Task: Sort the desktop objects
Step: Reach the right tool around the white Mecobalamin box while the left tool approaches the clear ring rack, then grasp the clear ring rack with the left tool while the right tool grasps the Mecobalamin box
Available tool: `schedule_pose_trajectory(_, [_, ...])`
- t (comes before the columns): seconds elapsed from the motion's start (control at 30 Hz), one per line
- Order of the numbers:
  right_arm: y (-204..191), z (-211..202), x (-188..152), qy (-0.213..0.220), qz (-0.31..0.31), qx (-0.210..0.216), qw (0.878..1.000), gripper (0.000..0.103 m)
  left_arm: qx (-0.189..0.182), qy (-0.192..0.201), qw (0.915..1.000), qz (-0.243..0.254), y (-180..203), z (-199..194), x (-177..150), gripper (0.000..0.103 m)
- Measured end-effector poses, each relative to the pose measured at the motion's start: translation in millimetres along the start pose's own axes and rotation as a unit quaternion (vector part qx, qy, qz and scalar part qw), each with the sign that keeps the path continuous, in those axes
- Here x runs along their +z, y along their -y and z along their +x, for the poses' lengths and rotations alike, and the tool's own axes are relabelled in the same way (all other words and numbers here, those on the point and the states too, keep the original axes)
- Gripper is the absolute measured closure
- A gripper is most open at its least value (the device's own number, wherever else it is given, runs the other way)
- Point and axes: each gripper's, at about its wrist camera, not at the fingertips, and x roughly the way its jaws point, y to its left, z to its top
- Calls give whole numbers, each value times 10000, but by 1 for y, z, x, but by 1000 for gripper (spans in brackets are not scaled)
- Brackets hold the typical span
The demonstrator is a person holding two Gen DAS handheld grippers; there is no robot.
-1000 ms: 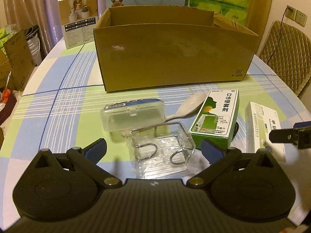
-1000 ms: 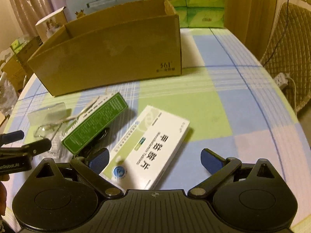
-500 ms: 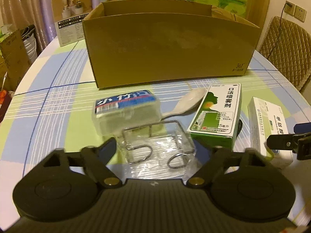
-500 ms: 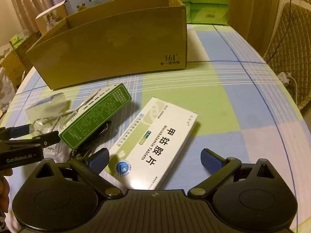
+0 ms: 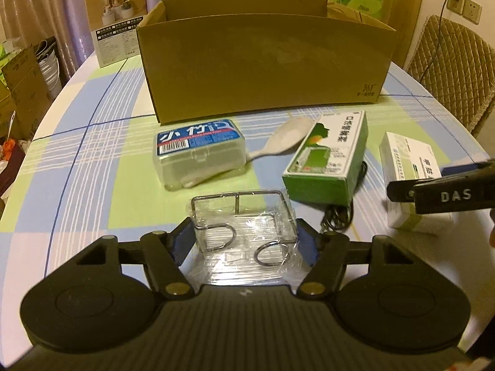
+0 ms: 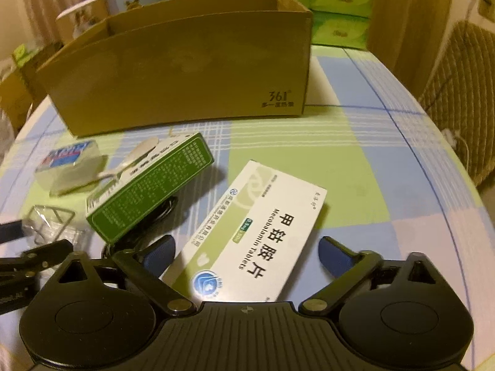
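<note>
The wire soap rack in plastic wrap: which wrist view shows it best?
The left wrist view: the wire soap rack sits centred between the open left tool, frame and wrap clear. The right wrist view catches only a blurred corner at its left edge.

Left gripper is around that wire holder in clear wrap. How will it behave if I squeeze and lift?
The wire holder looks thin and open-framed, so probably light, and it may flex if squeezed hard. Its glossy crinkled wrap could slip against the left gripper pads. The loose wrap underneath would likely trail.

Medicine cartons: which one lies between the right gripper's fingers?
The white tablet carton, lying flat between the open right gripper fingers; the green spray carton sits farther left.
</note>
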Motion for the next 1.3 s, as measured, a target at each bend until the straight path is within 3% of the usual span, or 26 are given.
schedule_pose_trajectory(0.17, [5, -13, -10, -33, -528, -215, 9984, 33, -61, -21, 10000, 56, 5, -6, -6, 39])
schedule_pose_trajectory(0.3, [21, -20, -18, -56, -334, -266, 9991, 33, -55, 5, 9999, 110, 9, -8, -9, 38])
schedule_pose_trajectory(0.93, [17, -12, -16, 131, -380, -190, 9990, 29, 177, 239, 9993, 237, 15, 8, -9, 25])
schedule_pose_trajectory(1.13, [17, -10, -17, 194, -371, -183, 9990, 29, 141, 273, 9993, 208, 15, 7, -12, 39])
schedule_pose_trajectory(1.3, [14, -8, -18, 266, -452, -196, 9984, 29, 75, 197, 9998, 54, 14, 3, -10, 40])
